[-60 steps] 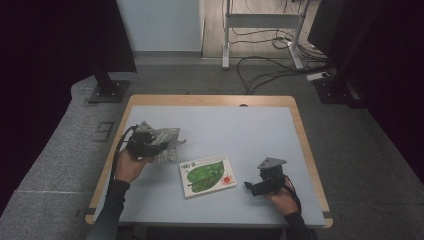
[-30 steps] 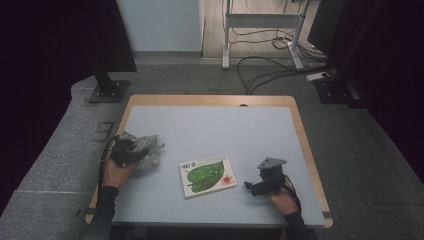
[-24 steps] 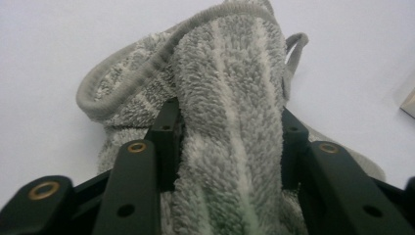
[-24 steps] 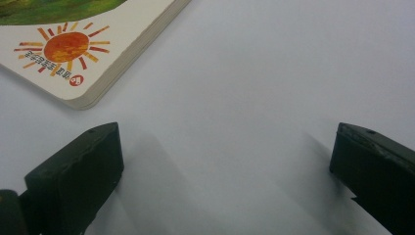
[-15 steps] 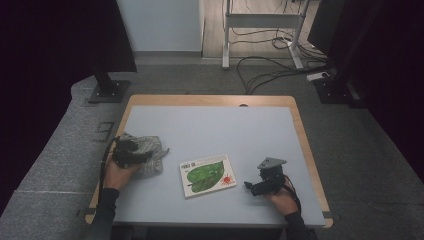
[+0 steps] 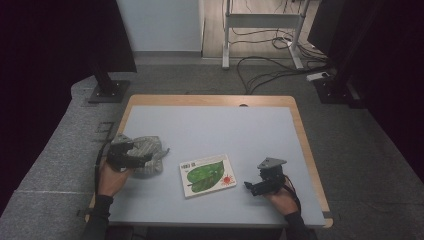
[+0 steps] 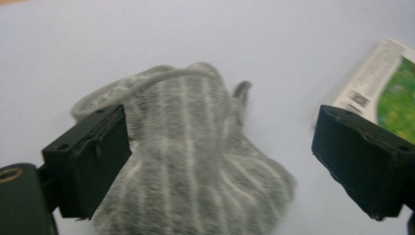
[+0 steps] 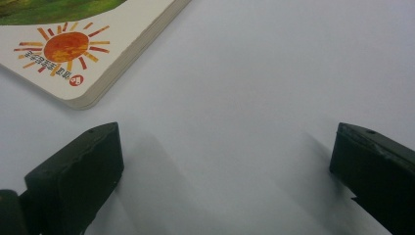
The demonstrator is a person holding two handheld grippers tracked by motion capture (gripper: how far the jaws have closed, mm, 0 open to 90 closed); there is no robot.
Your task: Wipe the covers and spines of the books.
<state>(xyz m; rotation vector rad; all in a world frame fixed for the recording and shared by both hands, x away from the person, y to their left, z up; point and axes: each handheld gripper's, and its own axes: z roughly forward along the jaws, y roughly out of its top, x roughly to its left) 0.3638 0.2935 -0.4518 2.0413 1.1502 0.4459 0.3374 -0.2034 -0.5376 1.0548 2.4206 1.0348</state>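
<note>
High view: the left tool point(image 6: 134, 159) is at the lower left of the frame, over a grey striped cloth point(image 6: 150, 155) that lies crumpled on the bench point(image 6: 220, 125). Two seconds ago the cloth lay a little higher and more to the right; it has since moved toward the left edge, and its fold now points to the right. The jaws of the left tool have just been opening. In the left gripper view they stand wide apart with the cloth point(image 7: 195, 161) between them, and they do not press it, so I judge that the cloth has been let go and the placing step is finished or nearly so.

The right tool point(image 6: 257, 186) rests at the lower right, in the same place as before. Its jaws are open and hold nothing; the right gripper view shows bare bench between them.

Count: one cloth, one book point(image 6: 207, 175) with a green leaf on the cover, in the middle between the tools, and two tools.
</note>
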